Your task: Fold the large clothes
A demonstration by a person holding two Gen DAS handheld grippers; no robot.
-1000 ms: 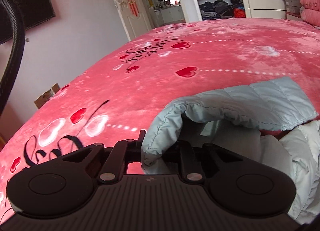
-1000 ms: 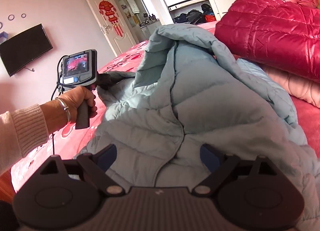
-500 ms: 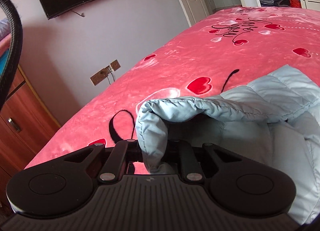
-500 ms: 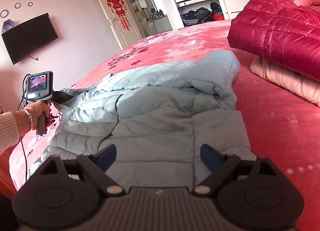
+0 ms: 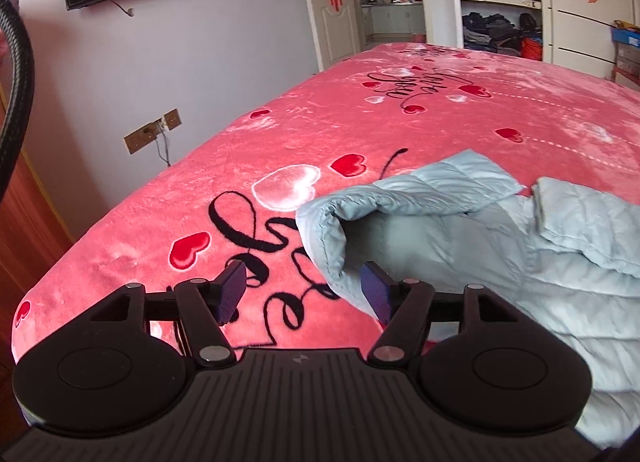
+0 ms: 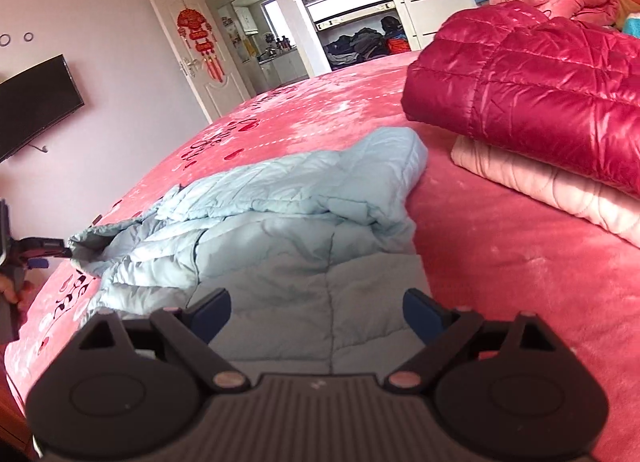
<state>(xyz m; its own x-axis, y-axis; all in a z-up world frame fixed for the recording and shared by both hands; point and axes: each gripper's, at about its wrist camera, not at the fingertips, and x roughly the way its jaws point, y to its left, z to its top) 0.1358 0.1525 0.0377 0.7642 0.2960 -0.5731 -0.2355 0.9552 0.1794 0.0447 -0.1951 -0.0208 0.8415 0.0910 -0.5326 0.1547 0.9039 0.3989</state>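
A light blue quilted jacket point(image 5: 500, 246) lies spread on the pink bed; it also shows in the right wrist view point(image 6: 288, 222). My left gripper point(image 5: 304, 292) is open, its fingers either side of the jacket's sleeve cuff point(image 5: 324, 230), not gripping it. My right gripper point(image 6: 316, 312) is open and empty, just above the jacket's near hem point(image 6: 328, 326). The left gripper shows at the far left of the right wrist view point(image 6: 40, 252), next to the cuff.
The pink heart-print blanket point(image 5: 360, 110) covers the bed. A folded red puffer jacket point(image 6: 528, 90) on a folded pink garment point(image 6: 540, 186) sits at the right. The bed's left edge point(image 5: 120, 214) drops to a wall and wooden cabinet point(image 5: 28, 222).
My left gripper, shut on the sleeve cuff before, has opened and let it go. The jacket, lifted a second ago, now lies flat on the bed. My right gripper stayed open.
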